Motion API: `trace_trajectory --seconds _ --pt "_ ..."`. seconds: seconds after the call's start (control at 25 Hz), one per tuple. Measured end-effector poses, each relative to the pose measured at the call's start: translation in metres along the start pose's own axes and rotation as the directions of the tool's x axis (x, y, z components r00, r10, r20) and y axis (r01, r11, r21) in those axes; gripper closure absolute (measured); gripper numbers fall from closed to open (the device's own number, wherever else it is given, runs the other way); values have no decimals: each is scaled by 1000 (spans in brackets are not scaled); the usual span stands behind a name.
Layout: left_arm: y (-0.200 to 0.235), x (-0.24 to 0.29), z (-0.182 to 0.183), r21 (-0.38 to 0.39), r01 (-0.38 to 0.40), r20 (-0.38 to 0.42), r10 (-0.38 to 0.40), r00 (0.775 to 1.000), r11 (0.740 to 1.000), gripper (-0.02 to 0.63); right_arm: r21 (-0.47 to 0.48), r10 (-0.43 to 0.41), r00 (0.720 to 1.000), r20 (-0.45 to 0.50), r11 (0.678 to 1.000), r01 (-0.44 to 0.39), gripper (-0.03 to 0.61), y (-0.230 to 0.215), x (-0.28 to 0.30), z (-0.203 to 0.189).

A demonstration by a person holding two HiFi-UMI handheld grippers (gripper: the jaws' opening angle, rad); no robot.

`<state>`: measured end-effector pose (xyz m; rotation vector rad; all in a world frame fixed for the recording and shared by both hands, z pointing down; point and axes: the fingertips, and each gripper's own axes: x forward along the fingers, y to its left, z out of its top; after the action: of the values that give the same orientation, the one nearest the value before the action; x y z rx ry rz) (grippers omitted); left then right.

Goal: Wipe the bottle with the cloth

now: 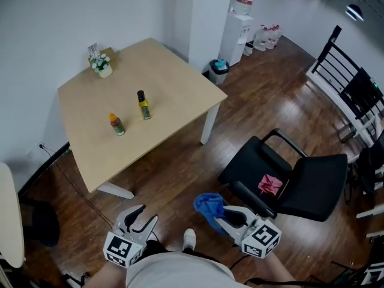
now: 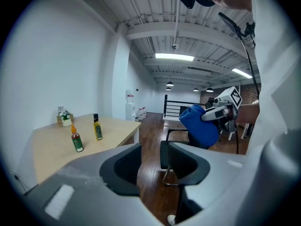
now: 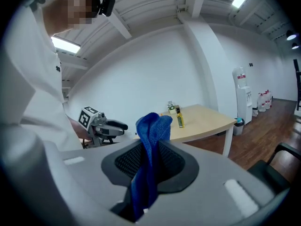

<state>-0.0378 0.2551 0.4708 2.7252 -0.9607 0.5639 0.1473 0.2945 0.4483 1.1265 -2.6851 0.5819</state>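
Observation:
Two bottles stand on the light wooden table (image 1: 174,77): a yellow one with a black cap (image 1: 143,105) and a smaller one with an orange cap (image 1: 117,125). Both grippers hang over the wooden floor, well short of the table's near edge. My right gripper (image 1: 223,218) is shut on a blue cloth (image 1: 208,206), which sticks up between its jaws (image 3: 151,131). My left gripper (image 1: 147,216) is open, with a plain gap and nothing between its pads (image 2: 127,166). From the left gripper view, the bottles (image 2: 97,127) stand far off to the left, and the blue cloth (image 2: 197,124) hangs to the right.
A black office chair (image 1: 300,182) with a pink cloth (image 1: 270,185) on its seat stands to the right. A small flower pot (image 1: 102,65) sits at the table's far corner. A water dispenser (image 1: 237,29), a bin (image 1: 218,69) and a black railing (image 1: 336,59) lie beyond.

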Motion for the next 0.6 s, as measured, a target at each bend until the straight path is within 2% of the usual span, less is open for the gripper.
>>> trace_trajectory --seconds 0.12,0.32,0.44,0.6 --pt "-6 -5 11 -9 30 34 -30 999 999 425 7 -25 999 25 1000 25 491 17 -14 -1" --pt "-11 -36 29 36 79 84 -82 993 996 425 4 -51 997 59 999 51 491 52 -9 4" --pt "4 -68 20 38 72 89 -75 993 997 425 0 -51 997 61 999 51 491 78 10 6" --pt "30 -111 -10 0 32 70 -32 997 999 425 -30 -27 998 63 999 29 492 120 34 14"
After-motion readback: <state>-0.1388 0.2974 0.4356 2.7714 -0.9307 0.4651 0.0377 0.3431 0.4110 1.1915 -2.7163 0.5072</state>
